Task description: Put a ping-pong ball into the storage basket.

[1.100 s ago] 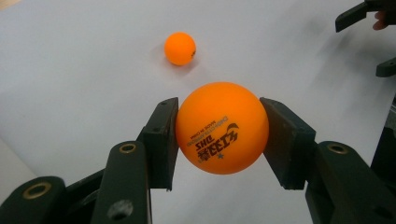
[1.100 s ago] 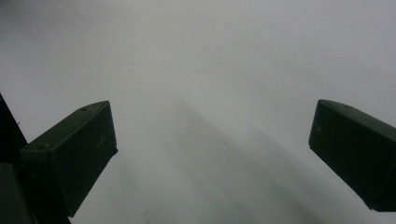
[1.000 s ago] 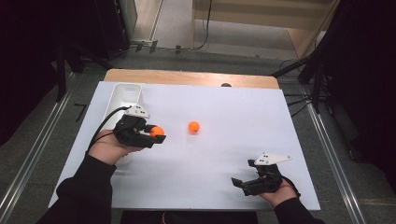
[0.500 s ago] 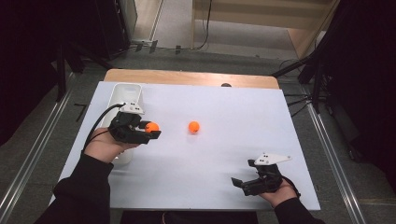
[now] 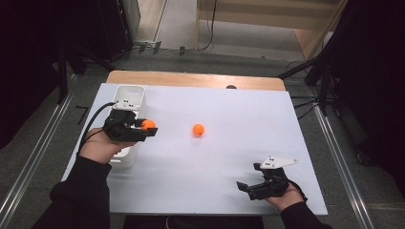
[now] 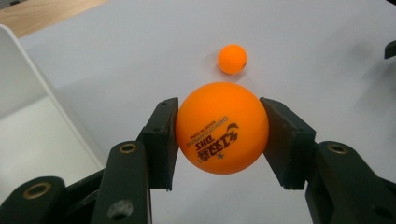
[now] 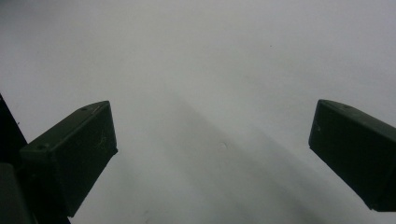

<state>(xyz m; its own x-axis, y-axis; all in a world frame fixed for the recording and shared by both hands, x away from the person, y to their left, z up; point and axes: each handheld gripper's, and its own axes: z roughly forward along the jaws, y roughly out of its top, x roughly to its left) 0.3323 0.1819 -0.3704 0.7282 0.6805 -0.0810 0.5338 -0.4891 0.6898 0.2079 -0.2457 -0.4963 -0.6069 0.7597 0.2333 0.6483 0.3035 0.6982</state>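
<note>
Orange ball (image 6: 222, 134) pinched in left gripper (image 5: 143, 130), by the white tray (image 5: 130, 93).

Both pads press the ball's sides; printed lettering faces the camera in the left gripper view. Ball held above the white table sheet (image 5: 215, 167), just beside the tray's right wall. Second orange ball (image 5: 198, 129) lies loose on the sheet, well apart to the right. Right gripper (image 5: 250, 187) near the front right edge, jaws spread wide, nothing between them.

Two orange balls (image 6: 222, 134) (image 5: 198, 129), white bin (image 5: 130, 95), black jaws, white tabletop (image 5: 229, 157)
</note>
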